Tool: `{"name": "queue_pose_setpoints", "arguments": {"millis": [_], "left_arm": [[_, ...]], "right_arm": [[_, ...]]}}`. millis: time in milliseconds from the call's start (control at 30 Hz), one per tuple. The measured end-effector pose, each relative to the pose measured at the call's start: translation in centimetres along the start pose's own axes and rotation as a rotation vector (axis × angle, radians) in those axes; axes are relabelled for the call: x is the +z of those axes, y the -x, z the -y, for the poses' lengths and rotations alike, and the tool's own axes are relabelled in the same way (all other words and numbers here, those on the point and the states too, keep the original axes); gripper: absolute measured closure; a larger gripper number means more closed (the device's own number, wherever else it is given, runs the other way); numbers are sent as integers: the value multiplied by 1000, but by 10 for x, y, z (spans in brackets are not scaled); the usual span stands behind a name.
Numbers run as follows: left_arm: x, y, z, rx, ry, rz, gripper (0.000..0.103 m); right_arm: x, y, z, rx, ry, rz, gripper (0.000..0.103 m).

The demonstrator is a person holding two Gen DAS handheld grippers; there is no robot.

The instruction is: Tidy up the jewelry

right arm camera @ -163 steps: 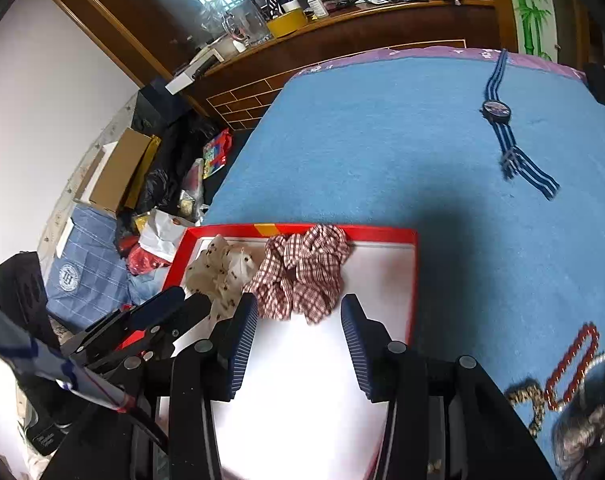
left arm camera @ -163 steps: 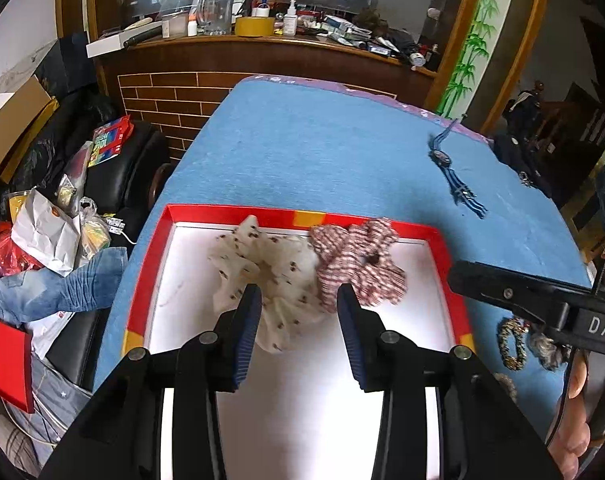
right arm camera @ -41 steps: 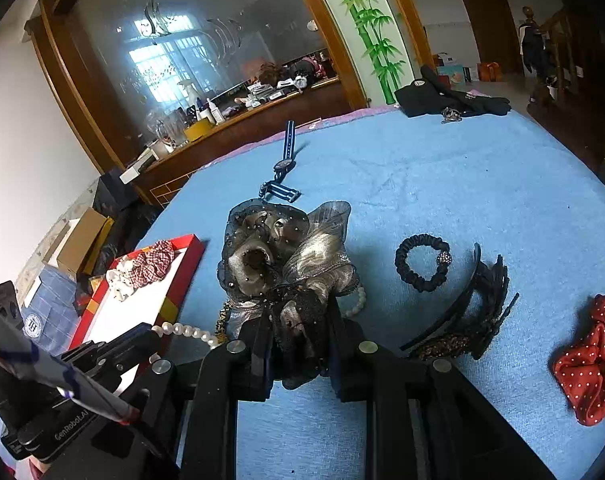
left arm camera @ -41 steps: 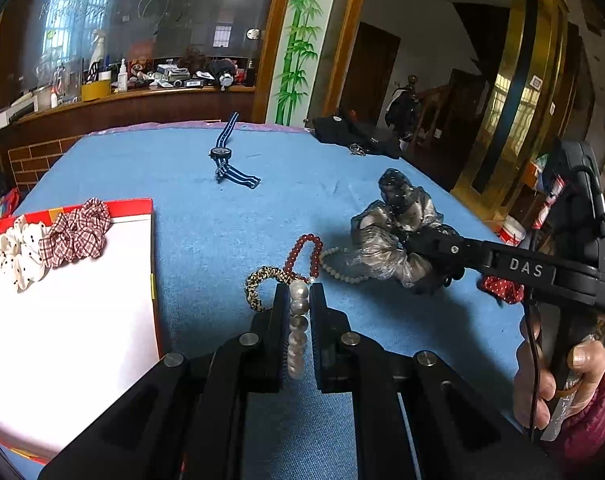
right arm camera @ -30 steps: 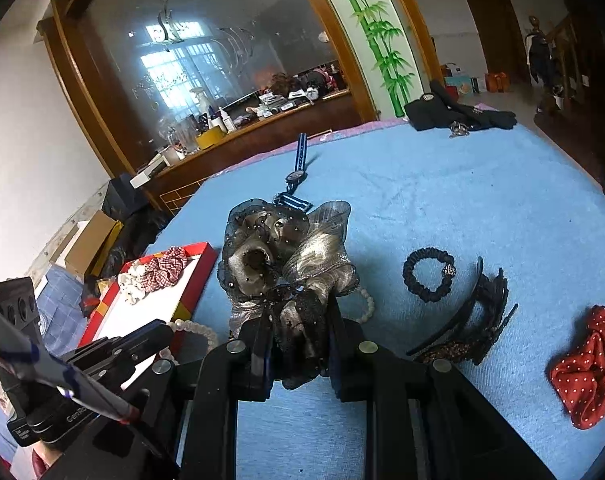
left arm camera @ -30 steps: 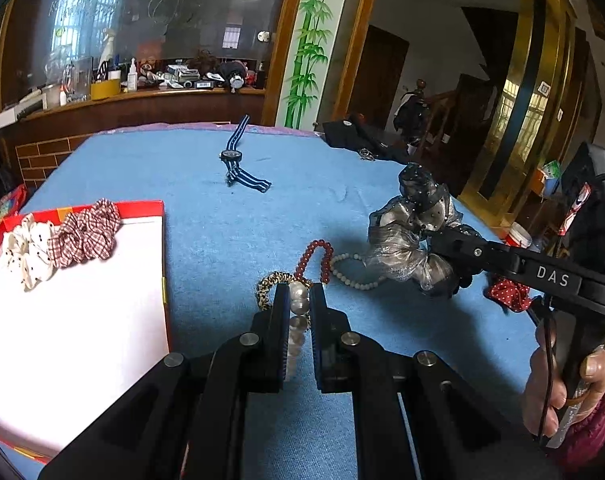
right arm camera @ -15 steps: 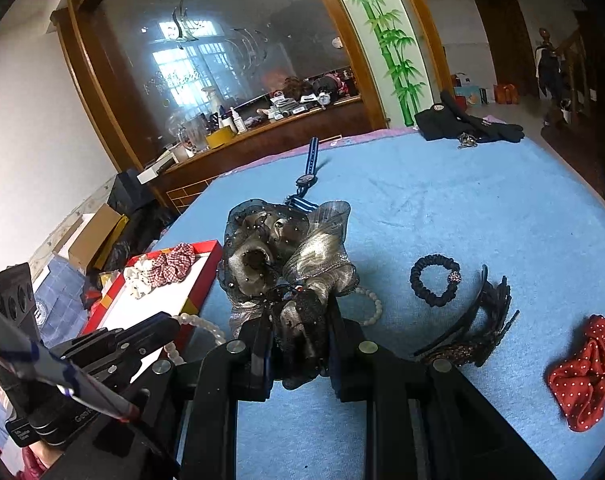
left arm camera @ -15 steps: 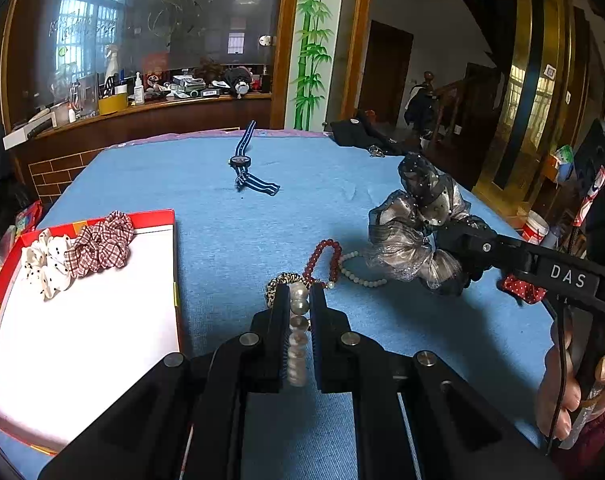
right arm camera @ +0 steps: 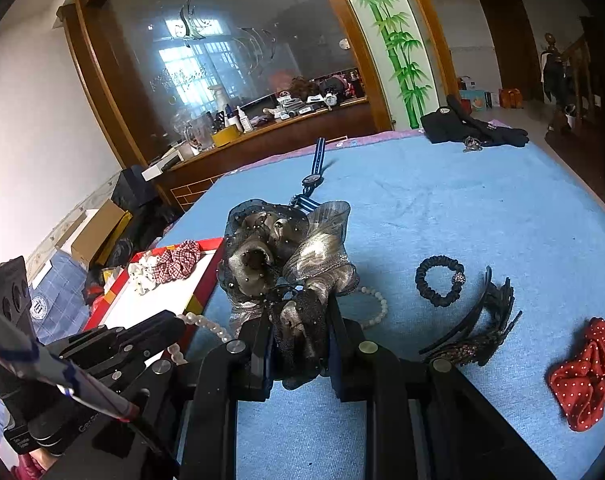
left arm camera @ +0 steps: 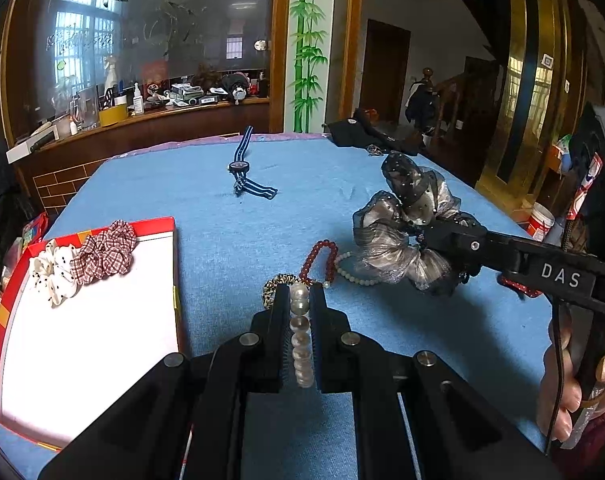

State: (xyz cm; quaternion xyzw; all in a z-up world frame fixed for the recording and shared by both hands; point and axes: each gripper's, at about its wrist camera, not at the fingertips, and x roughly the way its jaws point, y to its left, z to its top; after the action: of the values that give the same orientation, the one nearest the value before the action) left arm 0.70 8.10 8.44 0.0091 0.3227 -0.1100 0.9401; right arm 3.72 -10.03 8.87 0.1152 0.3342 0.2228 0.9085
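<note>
Left gripper point(left arm camera: 301, 300) jaws clamped, right gripper point(right arm camera: 298, 320) jaws clamped, both held level

A blue-carpeted worktop point(left arm camera: 206, 184) fills both views. Behind it runs a brown wooden counter point(left arm camera: 150, 120) cluttered with bottles and a yellow tape roll point(left arm camera: 112, 114), beneath a large etched mirror point(right arm camera: 238, 52). A painted green bamboo panel point(left arm camera: 306, 40) stands beside it. Cardboard boxes point(right arm camera: 98, 232) sit along the wall.

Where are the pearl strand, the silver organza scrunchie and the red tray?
pearl strand point(left arm camera: 300, 326), left wrist view, mid-strand bead
silver organza scrunchie point(right arm camera: 286, 252), right wrist view, central ruffles
red tray point(left arm camera: 150, 223), left wrist view, far rim
</note>
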Motion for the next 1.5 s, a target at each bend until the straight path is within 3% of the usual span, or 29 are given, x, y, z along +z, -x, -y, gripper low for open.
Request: {"name": "queue_pose_setpoints", "arguments": {"millis": [600,867,1500], "left_arm": [[0,1,4,10,-10,1,94],[2,13,-11,31,27,11,94],[22,70,-65,104,83,103,94]], "right_arm": [[0,-2,0,7,-1,-11,81],[0,-3,-6,71,-3,-32,81],[12,6,-66,177,33,-24,80]]}}
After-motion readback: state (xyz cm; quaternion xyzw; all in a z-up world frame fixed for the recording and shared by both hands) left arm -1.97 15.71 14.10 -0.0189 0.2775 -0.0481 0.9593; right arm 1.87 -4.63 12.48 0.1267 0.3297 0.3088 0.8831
